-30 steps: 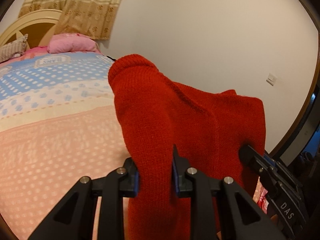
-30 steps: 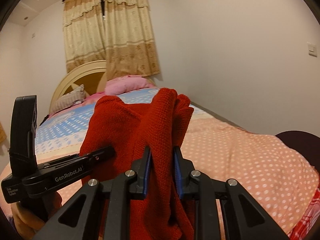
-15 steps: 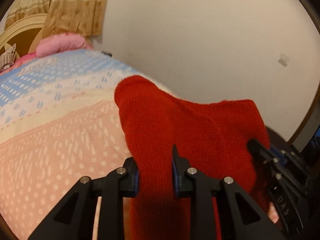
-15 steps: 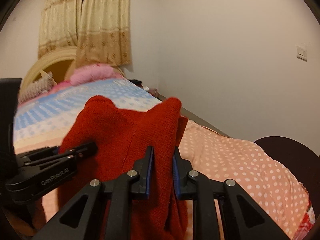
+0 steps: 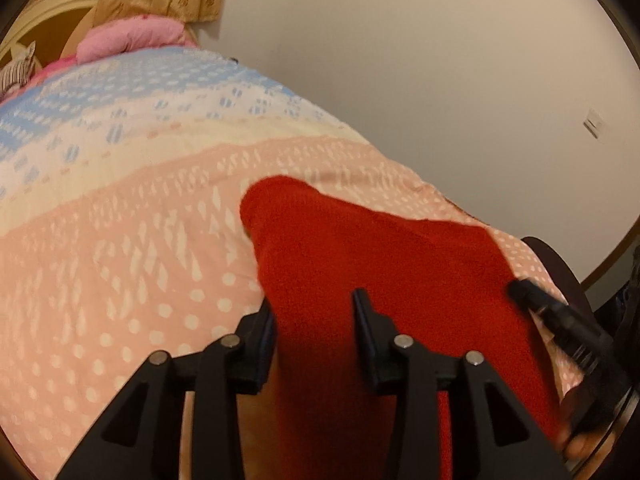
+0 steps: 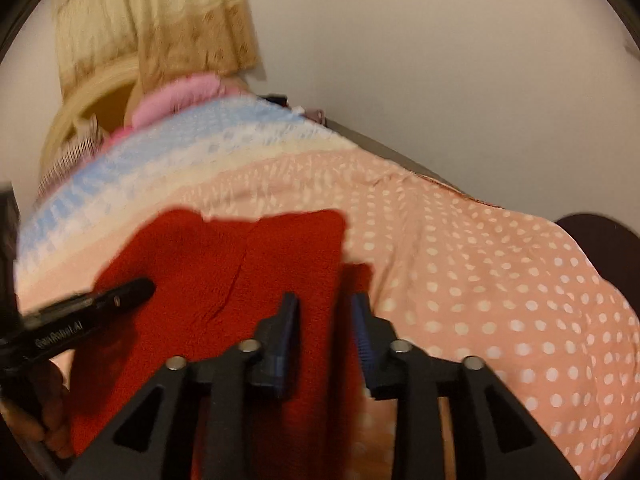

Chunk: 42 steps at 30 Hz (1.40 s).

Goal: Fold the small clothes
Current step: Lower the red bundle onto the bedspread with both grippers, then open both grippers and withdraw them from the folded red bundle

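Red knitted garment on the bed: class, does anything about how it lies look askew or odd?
Yes. The red knitted garment lies uneven: a vertical crease runs down its middle and a small flap sticks out beyond its right edge, in the right wrist view. Its near end hangs off the bed.

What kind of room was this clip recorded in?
A bedroom, most likely. A bed with a dotted pink and blue bedspread fills the view, with a pink pillow and a curved headboard at its far end, and patterned curtains hanging behind.
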{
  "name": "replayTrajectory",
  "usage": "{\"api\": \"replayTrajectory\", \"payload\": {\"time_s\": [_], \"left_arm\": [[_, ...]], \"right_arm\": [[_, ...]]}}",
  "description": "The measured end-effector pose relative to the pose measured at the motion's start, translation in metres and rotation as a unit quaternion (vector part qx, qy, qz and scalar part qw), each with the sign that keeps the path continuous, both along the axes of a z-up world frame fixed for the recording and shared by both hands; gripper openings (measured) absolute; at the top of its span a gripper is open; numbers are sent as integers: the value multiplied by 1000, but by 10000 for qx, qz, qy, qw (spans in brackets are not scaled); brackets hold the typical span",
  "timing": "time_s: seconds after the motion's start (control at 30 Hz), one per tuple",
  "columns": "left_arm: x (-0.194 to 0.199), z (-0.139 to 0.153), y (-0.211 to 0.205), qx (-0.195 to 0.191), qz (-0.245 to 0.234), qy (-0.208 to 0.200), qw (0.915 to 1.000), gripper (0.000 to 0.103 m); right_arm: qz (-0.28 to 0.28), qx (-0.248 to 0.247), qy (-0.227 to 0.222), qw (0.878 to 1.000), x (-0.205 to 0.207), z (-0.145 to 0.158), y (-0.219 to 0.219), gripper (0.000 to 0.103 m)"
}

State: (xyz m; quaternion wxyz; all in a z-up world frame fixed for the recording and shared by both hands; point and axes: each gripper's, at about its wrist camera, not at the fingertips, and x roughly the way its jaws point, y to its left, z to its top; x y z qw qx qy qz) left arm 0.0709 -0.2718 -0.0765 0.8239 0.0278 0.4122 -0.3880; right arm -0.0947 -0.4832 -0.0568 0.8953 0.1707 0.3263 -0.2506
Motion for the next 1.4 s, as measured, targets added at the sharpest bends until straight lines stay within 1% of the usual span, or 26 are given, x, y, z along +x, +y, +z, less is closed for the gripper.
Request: {"api": "replayTrajectory", "payload": {"time_s": [0.07,0.1,0.13,0.17,0.2,0.27,0.33,0.4,0.43,0.47,0.5,0.53,0.63,0.67,0.73,0.77,0.83,0.87,0.93,0.97,1.0,1.07,1.13,1.23,1.33,1.4], "left_arm": [[0,10,4,-57,85,-198,9998,40],[-1,16,6,-93,151,-298,9994,39],[0,19,6,-137,195,-353,9991,39],[0,23,5,-198,246,-376,9988,39],[2,25,0,-219,255,-340,9989,39],[6,21,-12,-111,312,-237,9992,39],[14,15,-24,5,322,-171,9993,39],[14,4,-33,277,359,-231,9987,40],[15,1,-35,327,356,-240,9985,43],[14,-4,-36,344,328,-200,9987,45],[13,-6,-37,366,310,-183,9987,47],[14,-9,-40,401,295,-194,9986,48],[9,-13,-53,615,162,-269,9976,58],[6,-15,-59,740,74,-362,9966,64],[1,-18,-69,1017,-17,-603,9930,66],[-2,-16,-71,1106,-35,-717,9913,66],[-4,-11,-65,1025,-89,-703,9922,66],[-6,-5,-56,867,-185,-681,9937,66],[-10,3,-44,721,-290,-714,9944,67],[-15,8,-34,649,-343,-745,9945,68],[-20,11,-23,572,-368,-742,9949,68],[-27,14,-6,354,-375,-579,9970,68],[-34,13,7,191,-378,-380,9984,68],[-48,10,24,128,-310,-344,9988,68],[-60,7,34,61,-341,-279,9990,68],[-69,4,41,41,-350,-242,9991,68]], "right_arm": [[-252,-58,-270,9993,-17,14,-5,31],[-372,-220,-377,9984,-25,24,-6,31],[-350,-283,-387,9982,-26,29,-5,28],[-218,-323,-387,9985,-24,35,-2,24],[-21,-357,-372,9987,-19,39,2,17],[337,-495,-229,9979,-1,40,13,16],[616,-517,10,9968,22,33,17,16],[706,-356,275,9965,42,16,12,16],[734,-217,398,9963,50,6,6,15],[703,-158,565,9958,55,-6,0,14],[629,-230,731,9951,57,-17,-5,14],[572,-306,707,9954,55,-23,-10,14],[291,-66,613,9977,54,-31,-26,11],[210,-123,661,9975,55,-33,-29,11],[-94,-474,951,9943,59,-41,-31,11],[-106,-354,909,9952,59,-41,-35,11],[-78,-1,713,9974,51,-37,-44,11],[-26,153,611,9980,45,-32,-48,11],[-59,373,353,9987,23,-19,-49,11],[-96,430,194,9988,9,-11,-45,11],[-109,446,42,9989,-9,0,-38,15],[16,330,-180,9993,-45,20,-16,15],[201,250,-257,9992,-72,31,6,15],[462,294,-279,9981,-101,36,37,15],[677,521,-301,9959,-112,30,60,15],[773,569,-238,9951,-114,23,73,15]]}}
